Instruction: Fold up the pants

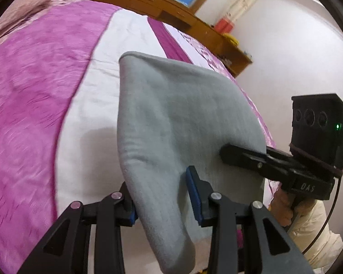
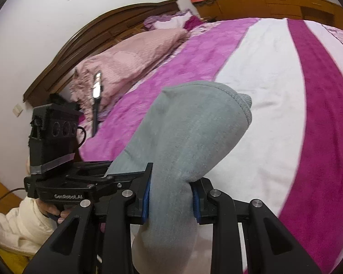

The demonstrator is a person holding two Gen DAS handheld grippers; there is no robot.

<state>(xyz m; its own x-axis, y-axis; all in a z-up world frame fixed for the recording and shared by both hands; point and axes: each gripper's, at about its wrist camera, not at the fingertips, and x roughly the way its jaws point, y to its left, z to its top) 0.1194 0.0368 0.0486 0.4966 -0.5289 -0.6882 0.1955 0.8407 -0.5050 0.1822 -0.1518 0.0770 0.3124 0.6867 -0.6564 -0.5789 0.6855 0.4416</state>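
Observation:
The grey fleece pants (image 1: 171, 118) hang in the air above the bed, held between both grippers. My left gripper (image 1: 162, 196) is shut on the pants' near edge, and the cloth sags down between its blue pads (image 1: 193, 194). The right gripper (image 1: 235, 155) shows in the left wrist view, clamped on the cloth's right edge. In the right wrist view my right gripper (image 2: 170, 196) is shut on a thick bunch of the pants (image 2: 194, 125), with a ribbed cuff (image 2: 244, 105) at the far end. The left gripper (image 2: 116, 178) shows there at the left.
The bed (image 1: 45, 91) below has a magenta and white striped cover (image 2: 274, 91). A pink pillow (image 2: 130, 61) with a phone (image 2: 96, 86) on a stick lies near the wooden headboard (image 2: 98, 29). A wooden cabinet (image 1: 171, 11) runs along the far wall.

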